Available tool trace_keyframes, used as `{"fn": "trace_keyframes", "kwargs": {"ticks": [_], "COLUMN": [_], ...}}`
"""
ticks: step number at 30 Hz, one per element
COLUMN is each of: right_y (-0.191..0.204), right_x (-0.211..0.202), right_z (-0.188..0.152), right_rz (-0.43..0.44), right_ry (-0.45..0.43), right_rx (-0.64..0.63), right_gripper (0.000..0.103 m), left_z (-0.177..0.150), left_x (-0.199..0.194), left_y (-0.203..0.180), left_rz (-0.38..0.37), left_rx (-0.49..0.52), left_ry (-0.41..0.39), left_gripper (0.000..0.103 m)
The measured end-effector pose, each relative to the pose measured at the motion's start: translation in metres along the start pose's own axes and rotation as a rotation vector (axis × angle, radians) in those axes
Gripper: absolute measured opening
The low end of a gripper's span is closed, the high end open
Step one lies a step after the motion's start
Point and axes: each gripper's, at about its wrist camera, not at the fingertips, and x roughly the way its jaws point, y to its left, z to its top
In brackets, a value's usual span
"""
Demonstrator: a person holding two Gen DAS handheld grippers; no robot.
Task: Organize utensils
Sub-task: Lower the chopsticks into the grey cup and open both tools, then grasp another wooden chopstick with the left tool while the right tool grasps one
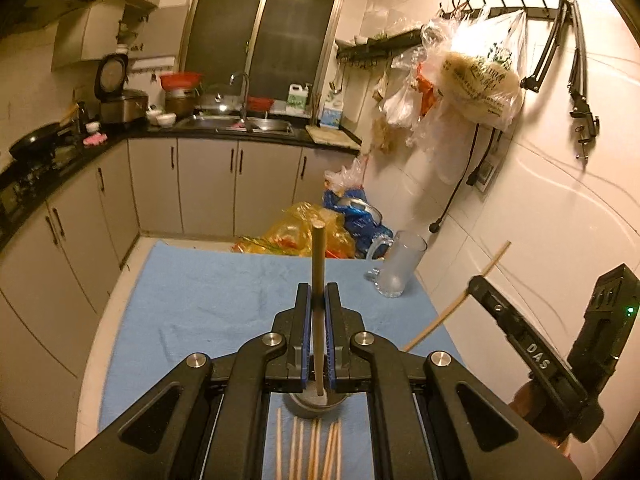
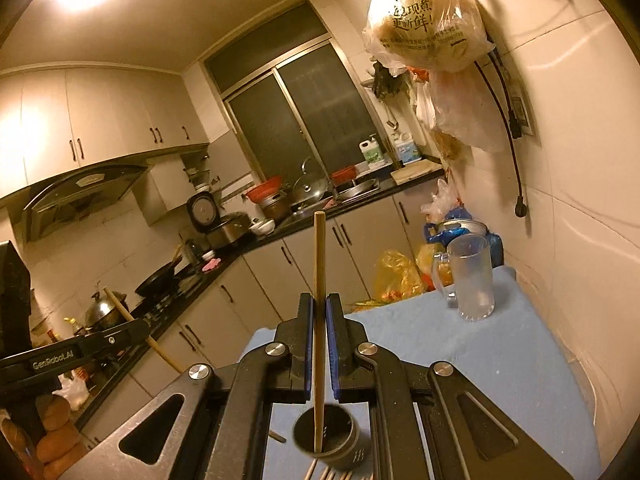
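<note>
I hold one chopstick (image 1: 319,300) per gripper, jaws clenched, both over the holder cup (image 2: 325,438); more chopsticks (image 1: 310,450) wait on the table (image 1: 208,304).

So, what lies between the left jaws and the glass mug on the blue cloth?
In the left wrist view, only bare blue cloth separates left gripper and glass mug.

Dim kitchen — window (image 1: 260,28) prob. dark.

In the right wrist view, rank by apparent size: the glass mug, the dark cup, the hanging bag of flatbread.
1. Hanging bag of flatbread, the largest.
2. Glass mug and dark cup look about alike; the cup sits much nearer the camera, partly behind the right tongs, so I won't rank them.
</note>
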Motion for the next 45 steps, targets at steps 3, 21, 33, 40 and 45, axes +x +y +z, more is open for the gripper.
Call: {"fn": "trace_keyframes", "kwargs": {"ticks": [3, 21, 33, 40, 45], "right_y": [-0.006, -0.041, -0.048, -0.065, -0.065], "right_x": [0.020, 0.107, 0.047, 0.034, 0.034], "right_z": [-0.004, -0.065, -0.073, -0.132, -0.156], "right_rz": [-0.009, -0.028, -0.016, -0.030, -0.037], "right_ry": [0.036, 0.286, 0.259, 0.425, 0.482], "right_rx": [0.012, 0.077, 0.093, 0.150, 0.160], "right_gripper": [0.007, 0.015, 0.031, 0.031, 0.031], "left_z": [-0.005, -0.042, -0.063, -0.103, -0.111], "left_x": [0.024, 0.104, 0.049, 0.011, 0.006], "left_y": [0.000, 0.026, 0.040, 0.063, 0.074], "left_rz": [0.005, 0.013, 0.012, 0.028, 0.036], "left_rx": [-0.001, -0.036, -0.035, -0.061, -0.095], "left_ry": [0.038, 0.186, 0.138, 0.117, 0.128], "left_gripper": [0.006, 0.006, 0.017, 0.022, 0.022]}}
